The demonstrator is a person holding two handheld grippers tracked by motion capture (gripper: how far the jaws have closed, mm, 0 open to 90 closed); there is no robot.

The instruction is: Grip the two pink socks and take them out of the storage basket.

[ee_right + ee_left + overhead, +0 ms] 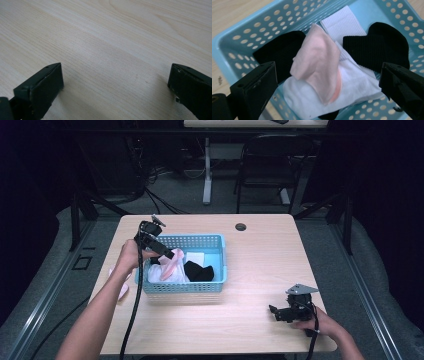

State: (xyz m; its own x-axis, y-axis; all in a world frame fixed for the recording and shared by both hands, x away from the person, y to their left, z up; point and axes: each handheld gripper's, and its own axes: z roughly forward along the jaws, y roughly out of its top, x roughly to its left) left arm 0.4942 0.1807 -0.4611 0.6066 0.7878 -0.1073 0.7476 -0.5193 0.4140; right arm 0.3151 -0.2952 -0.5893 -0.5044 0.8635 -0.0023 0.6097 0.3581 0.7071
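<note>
A: Where is the pink sock (315,62) placed relative to the left gripper (161,251)?

B: It is seen straight ahead of and below the jaws, draped on top of the pile inside the blue basket (216,241), at the basket's left end. A white sock (342,87) lies under it, and black socks (377,47) are spread to its right and behind it.

A: How is its long axis laid?

B: In the left gripper view it runs from the far top edge down toward the near lower right, roughly crosswise to the line between the two jaws, so it could be straddled as it lies.

A: And the jaws?

B: They are held wide apart, one to each side of the sock, with nothing pinched or touched; a drop downward is judged to be what remains.

A: The other hand?

B: The right gripper (278,312) is kept well apart, low over the bare table (120,37) near the right front corner, jaws likewise spread and empty. The left is clearly the nearer one.
</note>
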